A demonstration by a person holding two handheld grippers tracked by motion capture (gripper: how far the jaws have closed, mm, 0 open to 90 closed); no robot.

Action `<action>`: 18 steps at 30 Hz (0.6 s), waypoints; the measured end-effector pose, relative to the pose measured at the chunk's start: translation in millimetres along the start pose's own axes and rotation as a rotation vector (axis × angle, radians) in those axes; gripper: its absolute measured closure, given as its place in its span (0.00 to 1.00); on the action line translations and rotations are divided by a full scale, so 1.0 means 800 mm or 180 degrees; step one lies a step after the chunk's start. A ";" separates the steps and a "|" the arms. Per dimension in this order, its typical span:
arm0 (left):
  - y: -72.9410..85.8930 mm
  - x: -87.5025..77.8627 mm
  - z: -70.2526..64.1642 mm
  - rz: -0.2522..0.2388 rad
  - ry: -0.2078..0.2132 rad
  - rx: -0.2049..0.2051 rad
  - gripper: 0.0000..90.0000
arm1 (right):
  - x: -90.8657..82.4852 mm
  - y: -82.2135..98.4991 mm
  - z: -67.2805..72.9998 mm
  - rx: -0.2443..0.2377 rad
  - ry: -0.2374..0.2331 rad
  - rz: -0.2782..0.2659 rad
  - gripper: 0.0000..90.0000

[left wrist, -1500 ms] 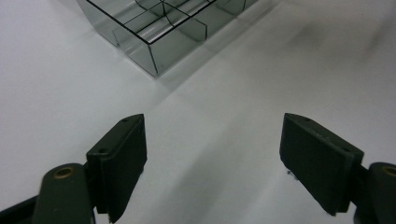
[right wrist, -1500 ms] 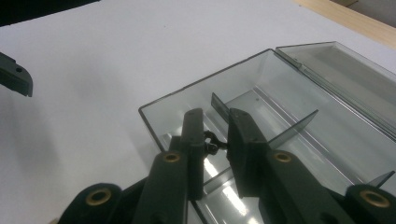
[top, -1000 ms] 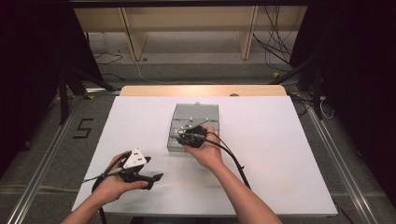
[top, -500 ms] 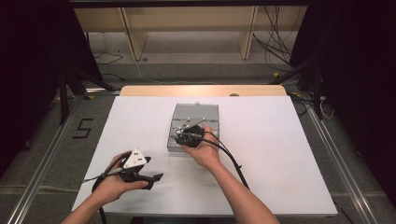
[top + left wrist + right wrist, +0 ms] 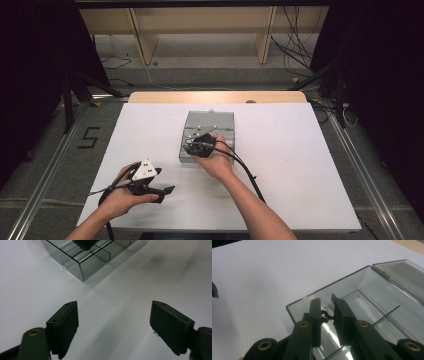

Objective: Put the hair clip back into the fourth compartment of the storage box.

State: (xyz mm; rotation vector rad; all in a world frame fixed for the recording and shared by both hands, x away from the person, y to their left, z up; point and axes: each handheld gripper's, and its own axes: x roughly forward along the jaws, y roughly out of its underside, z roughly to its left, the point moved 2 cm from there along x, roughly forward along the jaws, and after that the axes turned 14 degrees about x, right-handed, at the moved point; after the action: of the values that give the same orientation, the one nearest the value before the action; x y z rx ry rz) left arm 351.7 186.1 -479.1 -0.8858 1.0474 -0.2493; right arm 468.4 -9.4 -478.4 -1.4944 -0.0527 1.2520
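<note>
The right gripper [image 5: 327,305] dips into a smoky, clear plastic compartment box [image 5: 207,135], its jaws drawn narrow on what looks like a small dark screw [image 5: 325,316]. The left gripper [image 5: 113,327] rests low beside it, jaws wide over the smooth white table [image 5: 300,165].

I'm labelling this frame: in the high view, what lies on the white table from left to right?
Left gripper → clear box with the right gripper over its near edge → bare table.
</note>
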 end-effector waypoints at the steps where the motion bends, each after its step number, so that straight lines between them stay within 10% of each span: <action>1: 0.000 0.000 0.000 -0.0001 0.0000 -0.0001 0.25 | 0.001 0.000 0.000 -0.0001 0.0004 0.0008 0.86; 18: 0.000 0.000 0.000 0.0002 0.0005 0.0006 0.25 | 0.014 0.003 -0.002 0.0045 0.0045 0.0140 0.86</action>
State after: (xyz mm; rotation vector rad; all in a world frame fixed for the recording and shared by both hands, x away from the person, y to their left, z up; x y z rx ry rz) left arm 351.8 186.0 -479.2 -0.8836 1.0488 -0.2507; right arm 473.2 -4.3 -487.6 -1.4993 -0.0015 1.2745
